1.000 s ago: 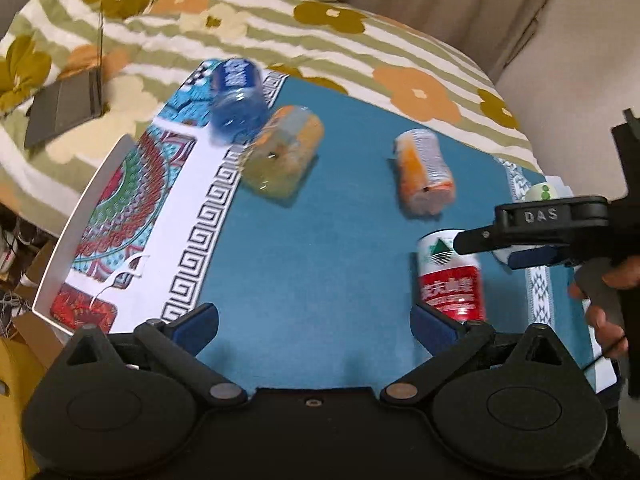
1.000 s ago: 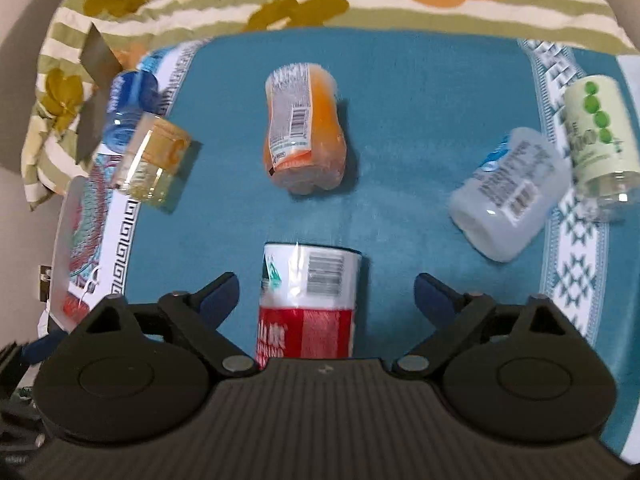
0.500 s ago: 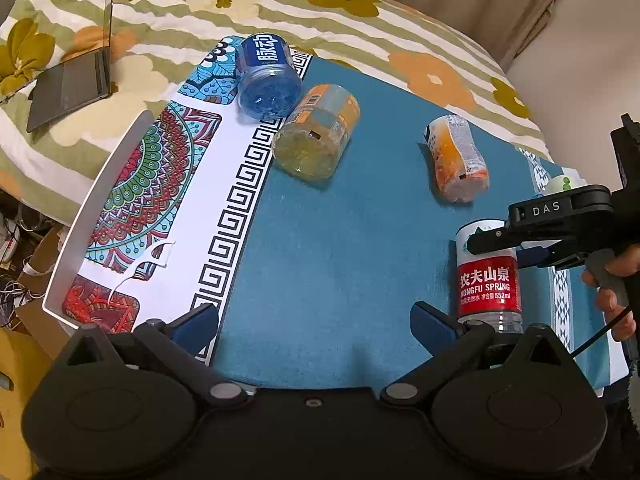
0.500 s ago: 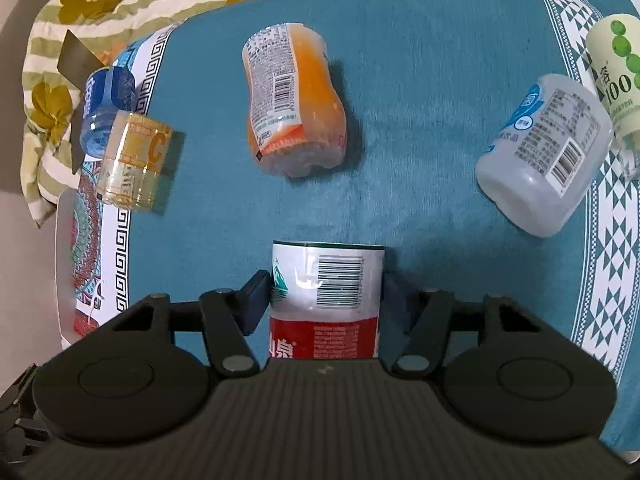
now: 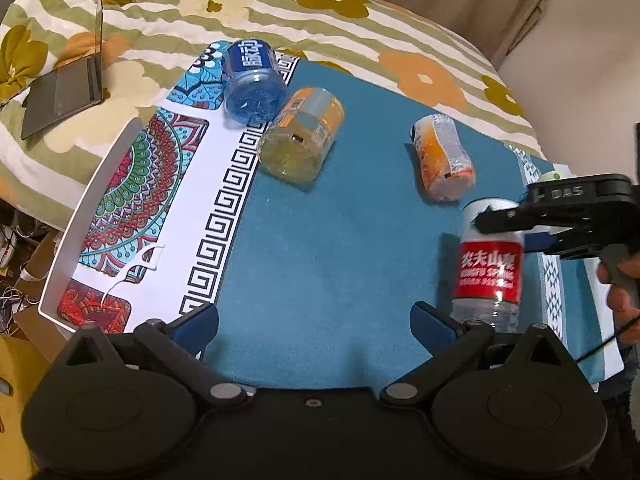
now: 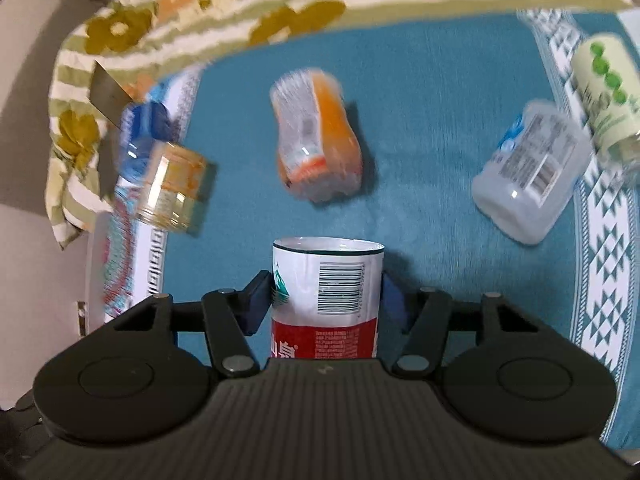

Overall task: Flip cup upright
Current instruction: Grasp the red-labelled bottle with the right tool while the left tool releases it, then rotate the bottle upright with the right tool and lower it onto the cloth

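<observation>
Six cut plastic bottle-cups show across the two views, all thin, clear-walled cylinders with printed wrap labels. One red-and-white cup (image 6: 325, 300) stands on end on the teal felt-like mat (image 5: 340, 248), its cut rim up in the right wrist view and its ribbed clear base down in the left wrist view. The right hand-held gripper (image 6: 325, 304) is clamped on it, blue pads (image 6: 256, 304) pressed against both sides of the white upper label.

Five others lie on their sides: a blue cup (image 5: 254, 80) touching a yellow-orange cup (image 5: 302, 140) at the mat's patterned white border, a waisted orange cup (image 5: 444, 158) near the middle, and a frosted white cup (image 6: 528, 176) just beside a pale green-dotted cup (image 6: 604, 92) at the far right edge.

The left hand-held gripper (image 5: 316, 320) hovers over bare mat with its two blue fingers spread wide, holding nothing. One dark laptop (image 5: 64, 88) rests half open on the flowered, striped bedspread (image 5: 360, 24) behind the mat.
</observation>
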The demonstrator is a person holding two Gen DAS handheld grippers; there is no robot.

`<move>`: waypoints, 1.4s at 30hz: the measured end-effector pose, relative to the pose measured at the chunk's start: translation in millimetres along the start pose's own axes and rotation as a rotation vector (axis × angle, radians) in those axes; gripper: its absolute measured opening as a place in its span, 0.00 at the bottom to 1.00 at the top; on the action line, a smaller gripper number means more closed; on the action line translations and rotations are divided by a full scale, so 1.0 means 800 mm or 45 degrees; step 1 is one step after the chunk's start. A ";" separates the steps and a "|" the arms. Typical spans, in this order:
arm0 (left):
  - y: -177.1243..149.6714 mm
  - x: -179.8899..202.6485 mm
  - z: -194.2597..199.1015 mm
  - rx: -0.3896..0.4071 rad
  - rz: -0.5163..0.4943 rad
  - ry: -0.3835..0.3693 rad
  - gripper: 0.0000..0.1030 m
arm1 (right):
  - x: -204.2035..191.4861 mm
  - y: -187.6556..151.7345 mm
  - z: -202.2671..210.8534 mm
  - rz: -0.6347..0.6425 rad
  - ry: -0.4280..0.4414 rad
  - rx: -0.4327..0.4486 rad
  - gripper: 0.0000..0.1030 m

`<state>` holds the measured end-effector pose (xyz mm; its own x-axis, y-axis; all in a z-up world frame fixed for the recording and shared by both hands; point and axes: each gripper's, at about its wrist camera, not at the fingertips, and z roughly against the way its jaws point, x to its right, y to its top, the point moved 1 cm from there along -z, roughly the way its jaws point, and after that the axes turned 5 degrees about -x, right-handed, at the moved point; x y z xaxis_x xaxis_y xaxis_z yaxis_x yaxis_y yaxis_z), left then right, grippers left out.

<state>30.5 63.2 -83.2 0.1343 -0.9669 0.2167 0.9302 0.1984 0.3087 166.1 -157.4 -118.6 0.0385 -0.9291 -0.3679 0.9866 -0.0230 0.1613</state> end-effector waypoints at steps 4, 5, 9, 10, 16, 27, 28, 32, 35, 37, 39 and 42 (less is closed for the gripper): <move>0.006 0.005 0.013 0.041 -0.025 0.006 1.00 | -0.010 -0.010 0.038 0.017 0.049 0.145 0.72; 0.008 0.006 0.015 0.053 -0.037 0.012 1.00 | -0.013 -0.013 0.046 0.027 0.049 0.198 0.72; 0.012 0.010 0.018 0.080 -0.076 0.025 1.00 | -0.021 -0.043 0.064 0.084 -0.015 0.554 0.72; 0.012 0.010 0.017 0.088 -0.084 0.027 1.00 | -0.021 -0.052 0.063 0.086 -0.035 0.637 0.73; 0.005 0.010 0.007 0.118 -0.157 0.045 1.00 | -0.015 -0.092 0.024 0.113 -0.097 0.983 0.73; -0.016 0.001 -0.009 0.118 -0.284 0.080 1.00 | -0.022 -0.116 -0.038 0.282 -0.228 1.207 0.73; -0.017 0.001 -0.010 0.116 -0.288 0.079 1.00 | -0.024 -0.119 -0.038 0.292 -0.236 1.204 0.73; -0.018 0.006 -0.011 0.111 -0.314 0.065 1.00 | -0.028 -0.130 -0.033 0.305 -0.247 1.177 0.73; -0.018 0.011 -0.009 0.111 -0.337 0.053 1.00 | -0.029 -0.139 -0.028 0.313 -0.250 1.141 0.73; -0.017 0.013 -0.009 0.104 -0.341 0.042 1.00 | -0.031 -0.143 -0.026 0.325 -0.246 1.098 0.73; -0.016 0.014 -0.008 0.092 -0.334 0.021 1.00 | -0.037 -0.148 -0.025 0.355 -0.272 1.067 0.73; -0.013 0.017 -0.005 0.096 -0.321 -0.002 1.00 | -0.044 -0.151 -0.025 0.396 -0.301 1.024 0.73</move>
<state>24.1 47.8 -86.9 -0.0992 -0.9871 0.1254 0.9063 -0.0376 0.4210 48.4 -114.6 -143.1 0.1643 -0.9863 -0.0167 0.5245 0.0730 0.8483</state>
